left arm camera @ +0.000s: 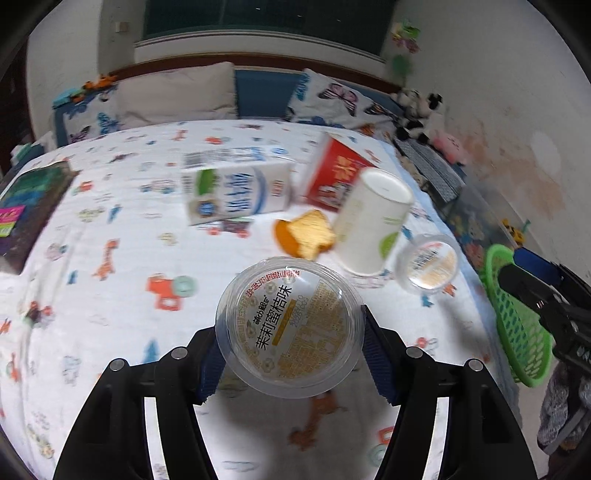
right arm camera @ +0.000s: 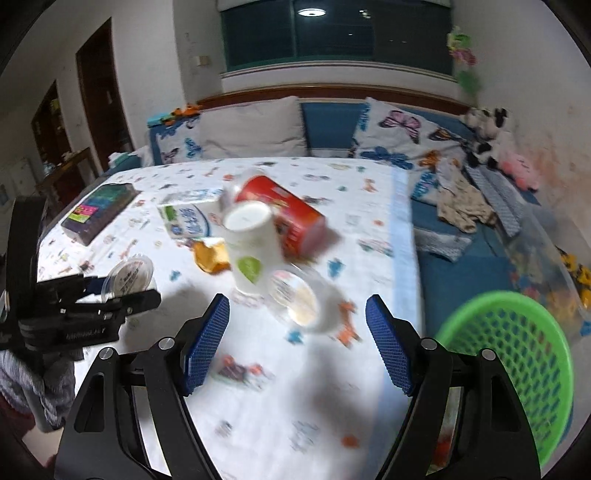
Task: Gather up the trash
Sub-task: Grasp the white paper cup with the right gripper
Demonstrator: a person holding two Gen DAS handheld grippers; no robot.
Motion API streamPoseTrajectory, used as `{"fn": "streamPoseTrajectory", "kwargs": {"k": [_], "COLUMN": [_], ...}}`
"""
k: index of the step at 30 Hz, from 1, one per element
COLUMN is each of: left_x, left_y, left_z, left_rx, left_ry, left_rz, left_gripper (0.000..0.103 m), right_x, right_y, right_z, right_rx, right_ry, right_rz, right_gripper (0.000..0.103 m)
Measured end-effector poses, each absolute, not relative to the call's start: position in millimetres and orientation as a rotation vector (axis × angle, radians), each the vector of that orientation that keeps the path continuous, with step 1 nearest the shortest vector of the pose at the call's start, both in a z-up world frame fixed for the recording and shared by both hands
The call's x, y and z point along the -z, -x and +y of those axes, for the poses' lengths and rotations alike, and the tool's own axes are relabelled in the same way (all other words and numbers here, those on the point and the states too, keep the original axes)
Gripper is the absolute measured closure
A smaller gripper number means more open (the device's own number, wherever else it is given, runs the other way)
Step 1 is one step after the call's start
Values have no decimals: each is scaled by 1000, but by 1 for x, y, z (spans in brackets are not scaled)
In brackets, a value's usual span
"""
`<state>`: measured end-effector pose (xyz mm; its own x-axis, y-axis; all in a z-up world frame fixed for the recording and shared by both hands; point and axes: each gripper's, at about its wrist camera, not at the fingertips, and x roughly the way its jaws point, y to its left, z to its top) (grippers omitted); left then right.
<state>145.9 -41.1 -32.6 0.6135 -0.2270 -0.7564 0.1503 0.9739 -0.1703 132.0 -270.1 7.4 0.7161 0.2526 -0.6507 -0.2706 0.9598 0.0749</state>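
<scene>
Spread over a bed (left arm camera: pixel 110 229), a white sheet printed with small cartoon animals carries a loose cluster of trash, with pillows (left arm camera: pixel 177 92) and a dark window (left arm camera: pixel 258 22) behind it. A clear plastic cup with a yellow printed lid (left arm camera: pixel 290 326) is clamped between the blue pads (left arm camera: pixel 378 360) of the left gripper (left arm camera: pixel 290 354), its lid turned toward the camera and its body raised off the sheet. Just beyond it lie a piece of bread (left arm camera: pixel 304 238), a white paper cup on its side (left arm camera: pixel 373 221), a milk carton (left arm camera: pixel 236 190) and a red box (left arm camera: pixel 332 173). A second, smaller clear cup (left arm camera: pixel 428 264) is seen to the right of the paper cup. In the right wrist view, the right gripper (right arm camera: pixel 297 347) is held with its jaws wide apart and nothing between them; that smaller clear cup (right arm camera: pixel 299 301) lies on the sheet just ahead of the gap, blurred. A green mesh basket (right arm camera: pixel 517 354) is set at the bed's right edge, beside the right gripper and well apart from the held cup.
</scene>
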Motion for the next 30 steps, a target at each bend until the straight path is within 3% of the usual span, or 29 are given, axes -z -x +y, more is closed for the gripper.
{"fn": "streamPoseTrajectory", "kwargs": {"k": [12, 30], "left_x": [31, 38], "left_y": [-140, -146], "left_z": [6, 17], "left_rx": [153, 154], "left_ry": [176, 196], "left_rz": [876, 891], "left_gripper": [40, 40], "right_x": [4, 24], "right_y": [-193, -231], "right_z": [-221, -205], "right_rx": [-345, -337], "right_ry": [44, 40], "right_rz": [744, 789], "right_gripper": [37, 47]}}
